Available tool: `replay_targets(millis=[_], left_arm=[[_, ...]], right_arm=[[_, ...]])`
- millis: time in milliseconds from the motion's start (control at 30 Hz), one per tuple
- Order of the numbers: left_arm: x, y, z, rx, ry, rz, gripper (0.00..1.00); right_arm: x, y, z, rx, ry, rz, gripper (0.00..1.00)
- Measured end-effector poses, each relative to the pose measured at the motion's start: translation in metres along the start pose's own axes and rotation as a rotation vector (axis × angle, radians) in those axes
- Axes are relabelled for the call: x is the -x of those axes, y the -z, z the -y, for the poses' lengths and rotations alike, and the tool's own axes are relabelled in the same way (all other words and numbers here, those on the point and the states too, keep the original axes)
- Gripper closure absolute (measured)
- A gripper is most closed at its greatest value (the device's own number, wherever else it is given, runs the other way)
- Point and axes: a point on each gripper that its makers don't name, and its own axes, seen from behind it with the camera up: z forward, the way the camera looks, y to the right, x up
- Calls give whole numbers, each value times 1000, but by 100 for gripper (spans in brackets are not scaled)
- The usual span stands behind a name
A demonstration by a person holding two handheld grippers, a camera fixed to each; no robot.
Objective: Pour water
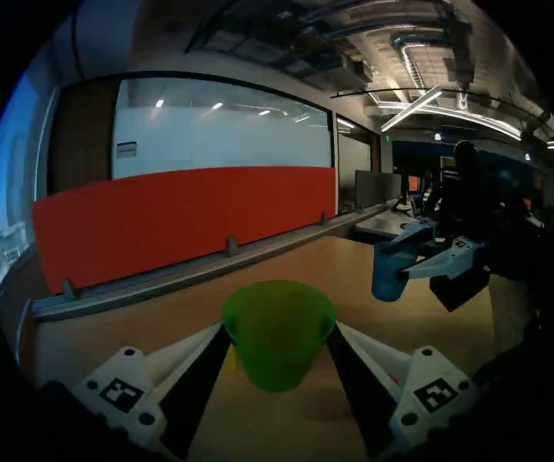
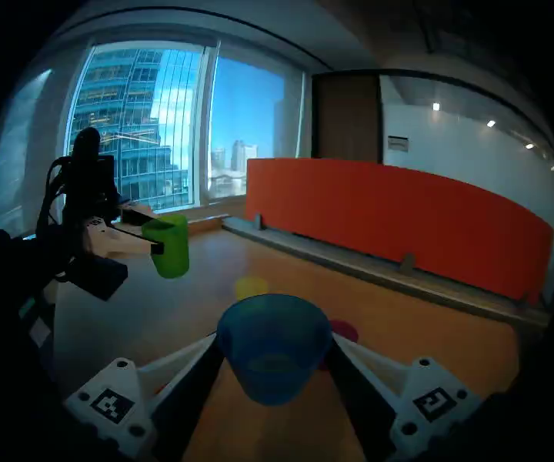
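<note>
In the left gripper view my left gripper [image 1: 278, 343] is shut on a green cup [image 1: 278, 333], held upright above the wooden table [image 1: 292, 266]. Farther right, the right gripper [image 1: 408, 262] holds a blue cup [image 1: 388, 271] upright. In the right gripper view my right gripper [image 2: 274, 356] is shut on the blue cup [image 2: 274, 354], upright, its inside hard to read. At the left, the left gripper [image 2: 150, 235] carries the green cup [image 2: 171, 245]. The two cups are apart.
An orange partition [image 2: 408, 215] runs along the table's far edge behind a grey rail [image 2: 369, 266]. Round coloured markers, yellow [image 2: 251, 287] and magenta [image 2: 344, 330], lie on the table [image 2: 185, 308]. Big windows [image 2: 154, 131] stand at the left.
</note>
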Motion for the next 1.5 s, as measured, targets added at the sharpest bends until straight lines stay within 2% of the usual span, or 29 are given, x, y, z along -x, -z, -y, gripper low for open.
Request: replay_targets(millis=[400,800,1200,1500], left_arm=[[-30,13,-12,-12,13,-86,14],[-44,22,-21,-8,24,-121,14],[-41,26,-23,-8,24,-120,14],[-37,25,-25,1,27,-115,14]], right_arm=[[-31,13,2,15,-17,-97,10],[-39,20,8,14,-6,-123,10],[-49,22,10,12,-3,-144,10],[-56,22,12,7,39,-143,10]])
